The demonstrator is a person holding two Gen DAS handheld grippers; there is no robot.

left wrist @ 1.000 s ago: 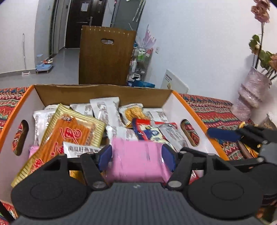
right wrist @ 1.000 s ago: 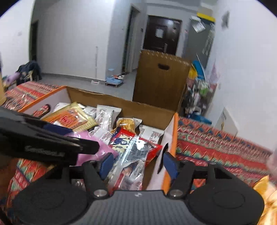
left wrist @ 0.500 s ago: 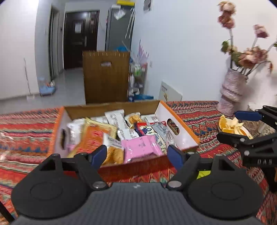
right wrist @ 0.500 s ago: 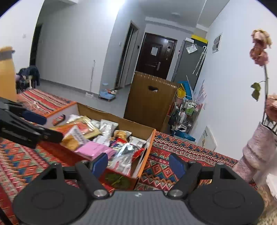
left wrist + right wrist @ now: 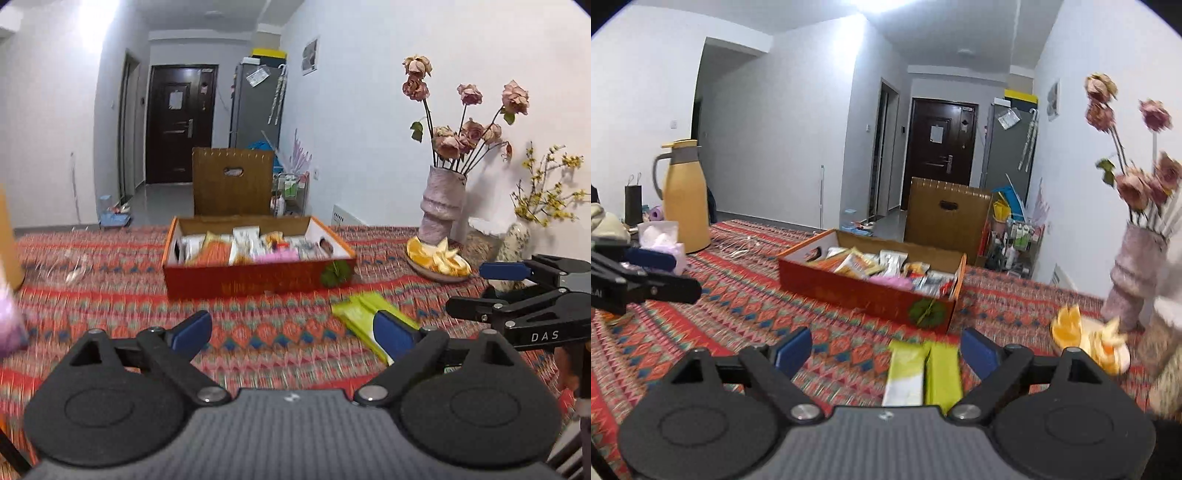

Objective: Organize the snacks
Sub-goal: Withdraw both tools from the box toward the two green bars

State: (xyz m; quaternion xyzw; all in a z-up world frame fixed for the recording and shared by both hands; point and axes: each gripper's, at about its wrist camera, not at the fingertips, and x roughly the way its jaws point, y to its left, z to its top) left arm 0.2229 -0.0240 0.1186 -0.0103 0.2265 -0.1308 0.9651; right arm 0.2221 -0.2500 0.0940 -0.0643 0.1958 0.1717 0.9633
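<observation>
Lying flat on the table [image 5: 746, 306] before the snack box [image 5: 864, 291], the green packets [image 5: 923, 373] look light, thin and crinkly. Both tongs, left [image 5: 291, 332] and right [image 5: 886, 350], are spread and empty; pinching one packet across its narrow width seems best.

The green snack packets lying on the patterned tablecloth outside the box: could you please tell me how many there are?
2. The left green packet and the right green packet lie side by side between the right gripper fingers, in front of the orange cardboard box. Others may be hidden.
</observation>
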